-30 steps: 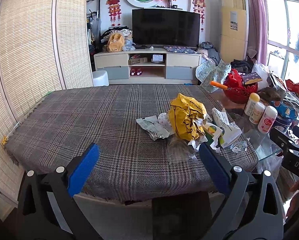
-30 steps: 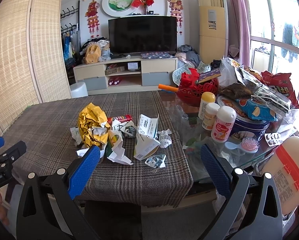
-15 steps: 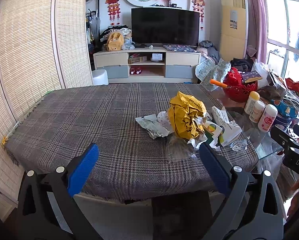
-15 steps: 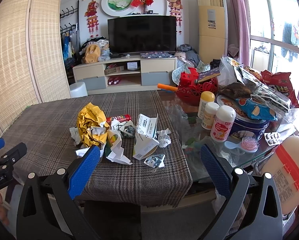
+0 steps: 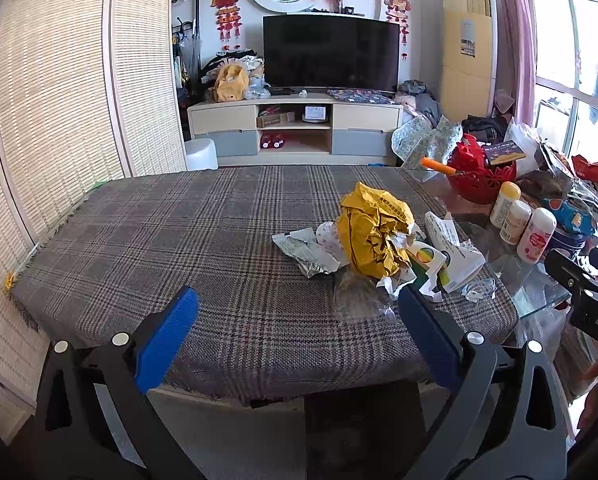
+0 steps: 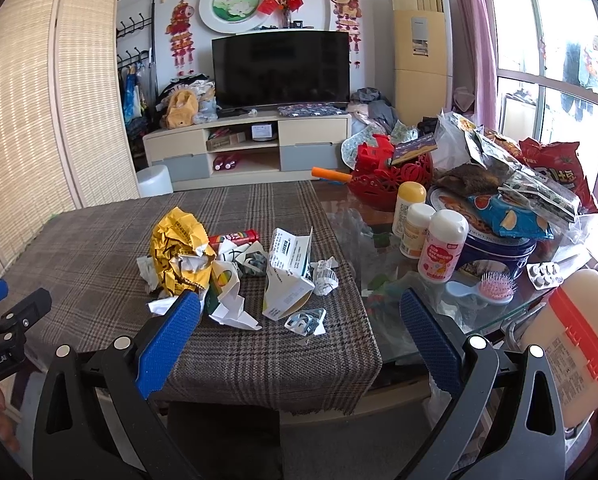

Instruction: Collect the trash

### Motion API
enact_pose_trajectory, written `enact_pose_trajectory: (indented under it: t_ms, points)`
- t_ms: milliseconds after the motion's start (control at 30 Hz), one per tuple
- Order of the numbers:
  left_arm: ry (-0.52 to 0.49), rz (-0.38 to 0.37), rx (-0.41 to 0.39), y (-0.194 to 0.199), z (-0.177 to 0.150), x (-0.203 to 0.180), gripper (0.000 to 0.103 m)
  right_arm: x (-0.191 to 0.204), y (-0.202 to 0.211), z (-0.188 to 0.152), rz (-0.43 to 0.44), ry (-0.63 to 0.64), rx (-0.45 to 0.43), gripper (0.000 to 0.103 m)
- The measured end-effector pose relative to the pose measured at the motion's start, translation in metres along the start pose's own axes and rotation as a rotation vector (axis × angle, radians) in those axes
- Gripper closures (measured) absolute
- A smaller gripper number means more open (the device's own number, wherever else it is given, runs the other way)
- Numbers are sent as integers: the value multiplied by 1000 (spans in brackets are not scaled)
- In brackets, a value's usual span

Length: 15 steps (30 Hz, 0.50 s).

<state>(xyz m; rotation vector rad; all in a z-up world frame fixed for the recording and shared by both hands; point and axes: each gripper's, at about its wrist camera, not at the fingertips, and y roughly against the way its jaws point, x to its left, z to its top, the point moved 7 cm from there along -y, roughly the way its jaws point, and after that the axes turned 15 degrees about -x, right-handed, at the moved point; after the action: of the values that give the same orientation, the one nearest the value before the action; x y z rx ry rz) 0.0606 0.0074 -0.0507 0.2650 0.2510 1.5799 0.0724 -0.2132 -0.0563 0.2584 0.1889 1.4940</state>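
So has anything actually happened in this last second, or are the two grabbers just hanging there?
Almost nothing. Both views crept very slightly, so the hands drifted a touch, but nothing was picked up or let go. The left gripper and right gripper are open and empty short of the table edge, as before. The yellow wrapper, the torn carton and the other scraps lie where they were on the checked cloth.

We cannot read the print on the yellow wrapper (image 5: 373,232) or the torn carton (image 6: 289,268). The wrapper hides part of the red tube (image 6: 235,236). The right gripper (image 5: 583,296) is cut off by the left view's edge, the jug (image 6: 571,344) by the right view's edge.
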Motion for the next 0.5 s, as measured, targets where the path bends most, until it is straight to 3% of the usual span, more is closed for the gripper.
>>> enact_pose_trajectory:
  t_ms: [300,500]
  points:
    - [-38,12,-3,1,-2,4,8,-3,-7,-7,12,1,51,3]
    - [-38,-11,62,-7,-12,6,8,-8,-23,-26,38,-9,152,3]
